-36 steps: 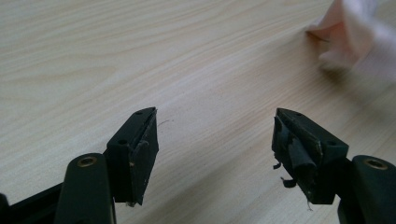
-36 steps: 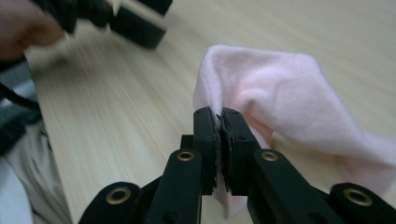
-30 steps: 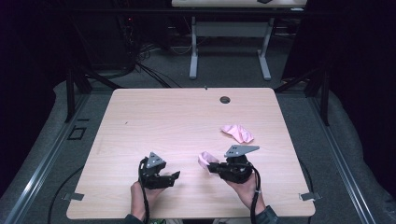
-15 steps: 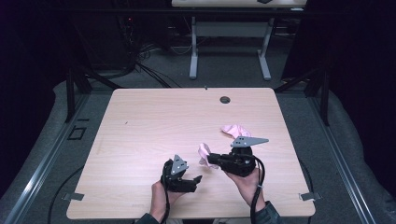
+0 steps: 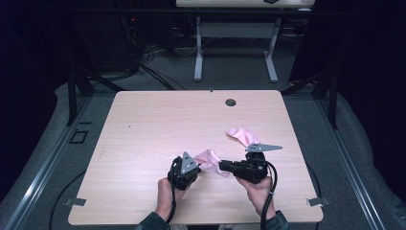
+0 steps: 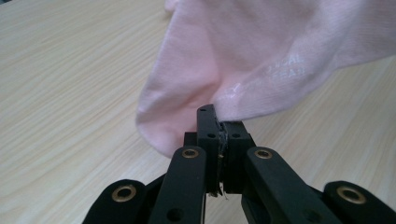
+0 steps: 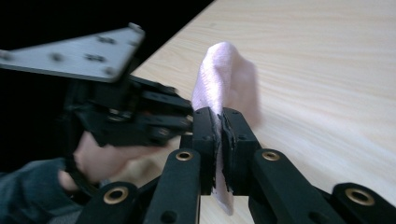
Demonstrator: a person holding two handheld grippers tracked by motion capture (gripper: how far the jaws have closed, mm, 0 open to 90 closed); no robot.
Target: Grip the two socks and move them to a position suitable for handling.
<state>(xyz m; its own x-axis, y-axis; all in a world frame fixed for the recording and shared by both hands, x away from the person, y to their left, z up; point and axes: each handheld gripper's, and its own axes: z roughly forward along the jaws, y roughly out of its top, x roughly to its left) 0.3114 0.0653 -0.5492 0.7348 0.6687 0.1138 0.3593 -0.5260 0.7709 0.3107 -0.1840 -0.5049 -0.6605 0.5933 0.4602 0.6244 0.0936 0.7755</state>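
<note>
Left tongs have just closed, pinching soft pink sock; right tongs clamp its other end.

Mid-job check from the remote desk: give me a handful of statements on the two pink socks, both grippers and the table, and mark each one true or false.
1. The left gripper is shut on the held pink sock. True; its jaws have just been closing, and the fabric is pinched between them.
2. The right gripper hangs open with nothing in it. False: it is shut on the same sock.
3. A second pink sock lies on the table, apart from both grippers. True.
4. The held sock is blue. False: it is pink.
5. A round hole sits near the table's far edge. True.
</note>
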